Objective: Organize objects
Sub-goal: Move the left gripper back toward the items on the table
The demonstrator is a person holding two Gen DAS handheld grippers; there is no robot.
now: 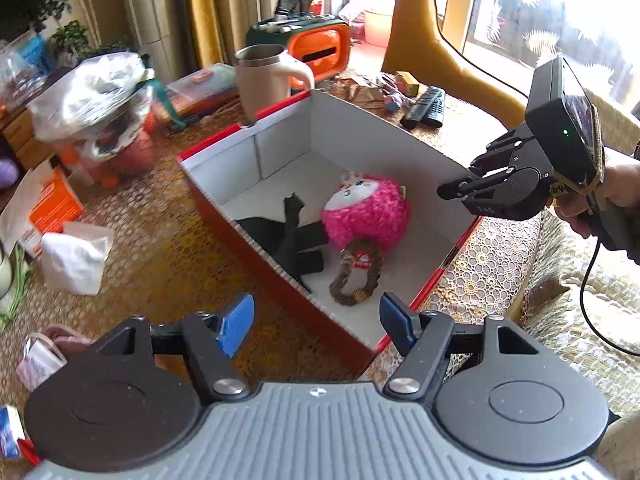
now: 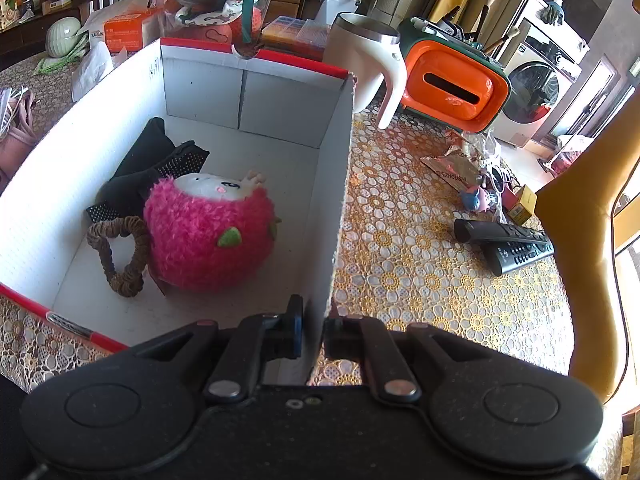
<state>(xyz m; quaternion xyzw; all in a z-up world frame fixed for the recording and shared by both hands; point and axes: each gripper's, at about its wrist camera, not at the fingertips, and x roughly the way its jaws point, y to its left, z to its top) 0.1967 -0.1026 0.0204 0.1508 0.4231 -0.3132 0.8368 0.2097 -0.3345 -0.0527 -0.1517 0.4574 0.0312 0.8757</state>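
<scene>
Open cardboard box point(image 1: 280, 136), red outside and white inside, sits on a table point(image 1: 160, 240) with a gold flower-pattern cover. 3 things lie in the box: a pink plush toy point(image 1: 366, 214) with a white face, a black cloth point(image 1: 296, 236) beside it, and a brown braided ring point(image 1: 356, 276) touching the toy's underside. In the right wrist view the toy point(image 2: 208, 236) lies on its side near the middle of the box floor, the ring point(image 2: 120, 252) on its left, the black cloth point(image 2: 148, 168) behind toward the far-left corner.

Left gripper point(image 1: 316, 320) hangs above the near corner of the box, its 2 blue fingers point(image 1: 236, 324) spread wide with nothing between them. No earlier picture to compare.

Right gripper point(image 2: 314, 332) is clamped on the box's right wall point(image 2: 332, 200): 1 finger inside, 1 outside, the thin cardboard edge pinched between them. From the left wrist view the same gripper point(image 1: 444, 192) reaches in over the box's right rim, held by a hand point(image 1: 612, 196) at the frame edge.

Around the box on the table: a white mug point(image 2: 368, 60) with steel rim just behind the far wall, an orange tissue holder point(image 2: 452, 80) right of it, 2 black remotes point(image 2: 508, 244) well apart on the right, a plastic bag of stuff point(image 1: 100, 100) on the left, an orange carton point(image 1: 52, 204), a white paper bag point(image 1: 76, 256).
</scene>
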